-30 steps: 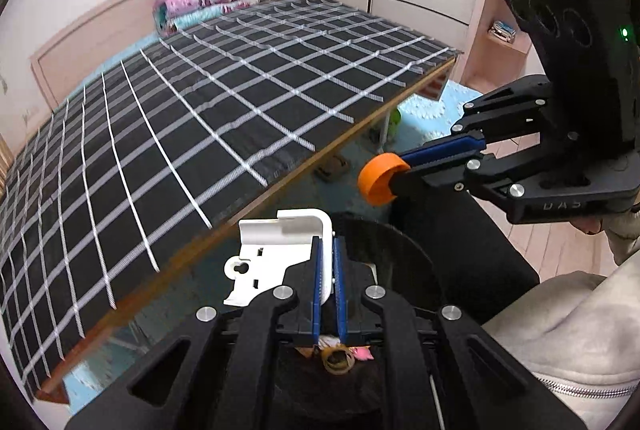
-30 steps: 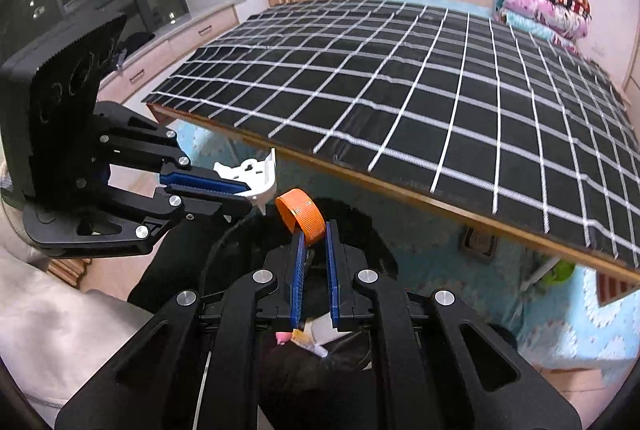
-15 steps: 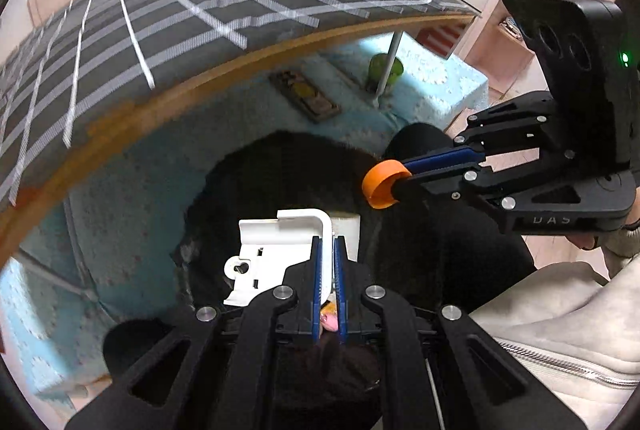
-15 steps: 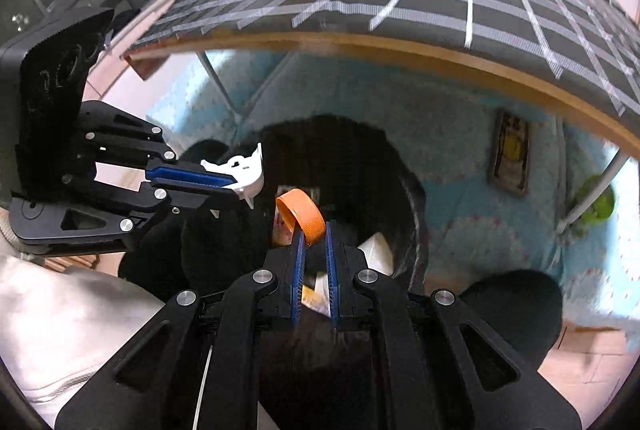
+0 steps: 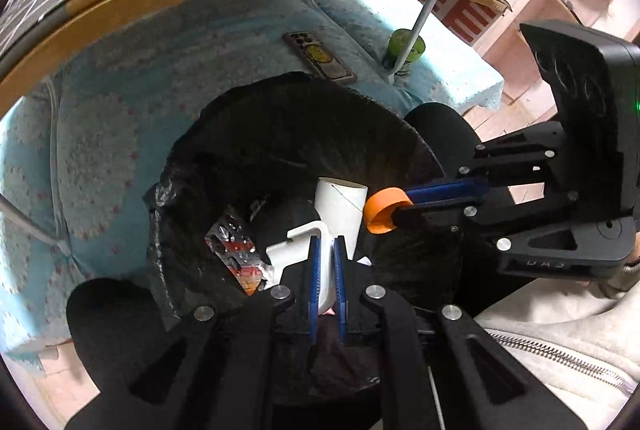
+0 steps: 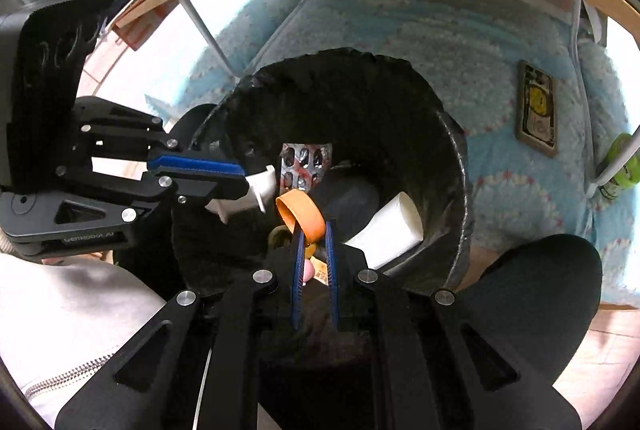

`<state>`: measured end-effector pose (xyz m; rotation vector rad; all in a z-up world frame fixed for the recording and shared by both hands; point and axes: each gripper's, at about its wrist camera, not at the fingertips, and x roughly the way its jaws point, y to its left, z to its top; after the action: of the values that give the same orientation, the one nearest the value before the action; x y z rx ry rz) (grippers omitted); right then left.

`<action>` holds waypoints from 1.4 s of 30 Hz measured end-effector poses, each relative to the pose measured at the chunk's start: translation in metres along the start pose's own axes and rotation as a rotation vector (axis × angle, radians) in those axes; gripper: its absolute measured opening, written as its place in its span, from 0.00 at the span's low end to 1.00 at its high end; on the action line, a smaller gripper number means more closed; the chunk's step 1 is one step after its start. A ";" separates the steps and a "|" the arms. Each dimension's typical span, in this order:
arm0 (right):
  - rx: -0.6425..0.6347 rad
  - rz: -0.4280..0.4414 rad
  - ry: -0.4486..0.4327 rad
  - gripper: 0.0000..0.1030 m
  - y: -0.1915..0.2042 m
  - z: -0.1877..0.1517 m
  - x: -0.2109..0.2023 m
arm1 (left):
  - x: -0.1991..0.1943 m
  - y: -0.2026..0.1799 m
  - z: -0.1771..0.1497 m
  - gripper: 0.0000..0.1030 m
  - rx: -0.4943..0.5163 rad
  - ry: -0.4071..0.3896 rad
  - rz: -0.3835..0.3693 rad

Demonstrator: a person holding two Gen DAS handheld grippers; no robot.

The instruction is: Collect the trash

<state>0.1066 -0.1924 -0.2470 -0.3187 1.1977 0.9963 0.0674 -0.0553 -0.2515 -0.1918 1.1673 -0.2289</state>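
Orange cap (image 6: 301, 215) in right gripper (image 6: 314, 230), seemingly above bin (image 6: 456, 165).

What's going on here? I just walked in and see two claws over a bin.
A person is collecting trash with a handheld claw in each hand. The left claw is shut on a white plastic piece, and the right claw is shut on an orange cap. Both are poised over the black-lined trash bin, which already holds a blister pack and a white tube. Neither item is released yet.
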 end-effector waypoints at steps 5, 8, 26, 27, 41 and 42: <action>0.001 0.010 -0.003 0.12 0.001 0.001 -0.002 | -0.003 0.000 0.000 0.07 -0.018 0.011 0.020; 0.001 0.011 -0.009 0.17 0.001 0.001 -0.004 | -0.007 -0.001 0.000 0.07 -0.016 0.004 0.015; -0.036 0.004 -0.080 0.43 0.017 0.004 -0.048 | -0.061 -0.017 0.000 0.07 0.000 -0.107 0.025; -0.041 0.002 -0.087 0.45 0.019 0.004 -0.054 | -0.066 -0.018 0.000 0.07 0.003 -0.116 0.026; -0.126 -0.045 -0.136 0.61 0.048 0.007 -0.119 | -0.136 -0.037 0.001 0.61 0.044 -0.235 0.024; -0.134 -0.044 -0.138 0.64 0.051 0.007 -0.125 | -0.142 -0.040 0.000 0.65 0.052 -0.242 0.022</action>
<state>0.0682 -0.2180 -0.1203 -0.3737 0.9982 1.0457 0.0108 -0.0549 -0.1151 -0.1561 0.9220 -0.2103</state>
